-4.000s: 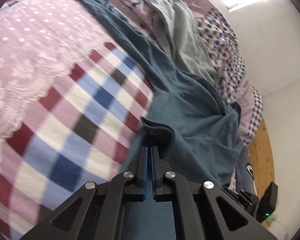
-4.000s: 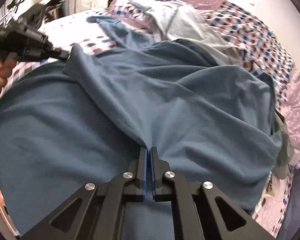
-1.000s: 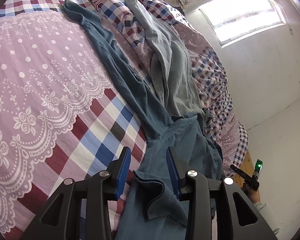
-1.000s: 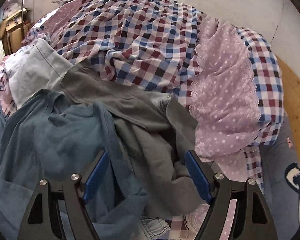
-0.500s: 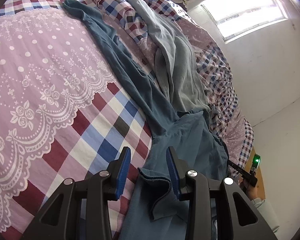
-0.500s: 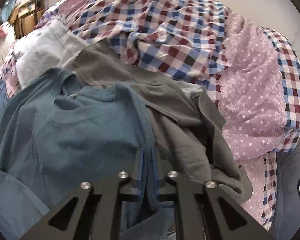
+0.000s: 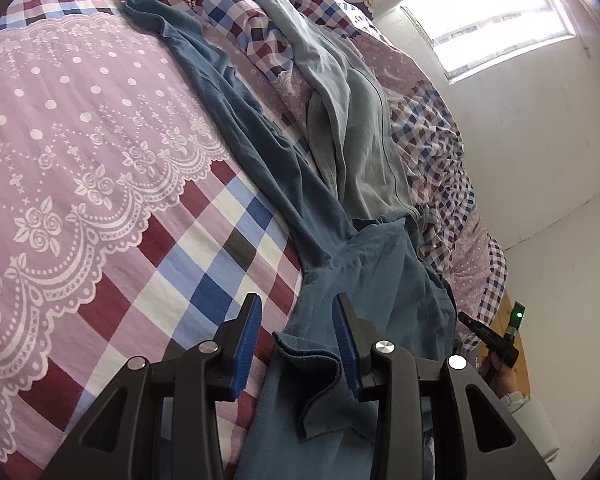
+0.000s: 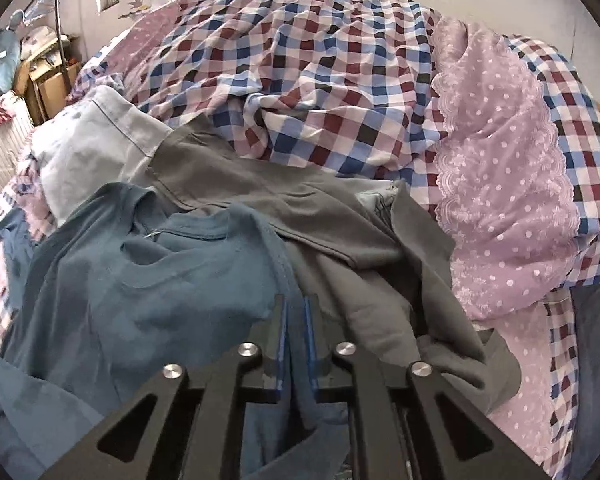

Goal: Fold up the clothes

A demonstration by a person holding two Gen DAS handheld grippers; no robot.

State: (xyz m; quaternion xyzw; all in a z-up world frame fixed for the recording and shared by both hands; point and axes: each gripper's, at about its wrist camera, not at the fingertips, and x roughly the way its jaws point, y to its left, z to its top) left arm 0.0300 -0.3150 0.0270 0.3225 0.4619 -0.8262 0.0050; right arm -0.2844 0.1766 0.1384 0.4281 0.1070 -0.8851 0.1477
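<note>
A teal-blue long-sleeved shirt [image 7: 384, 280] lies on the checked bed, one sleeve stretched away toward the far left. My left gripper [image 7: 298, 312] is open, its blue pads on either side of a folded corner of the shirt without pinching it. In the right wrist view the same teal shirt [image 8: 148, 288] shows its neckline, and my right gripper [image 8: 296, 312] is shut on its shoulder seam edge. The right gripper also appears at the far right of the left wrist view, held by a hand.
A pale grey-blue garment [image 7: 352, 128] lies beside the teal sleeve. A dark grey garment [image 8: 340, 232] and a light denim piece [image 8: 96, 140] sit behind the shirt. The bedspread [image 7: 80, 140] is lilac lace and checks. A window [image 7: 496, 16] lights the far wall.
My left gripper let go of the shirt corner and has stayed open over it. My right gripper went from open to shut on the shirt's shoulder edge.
</note>
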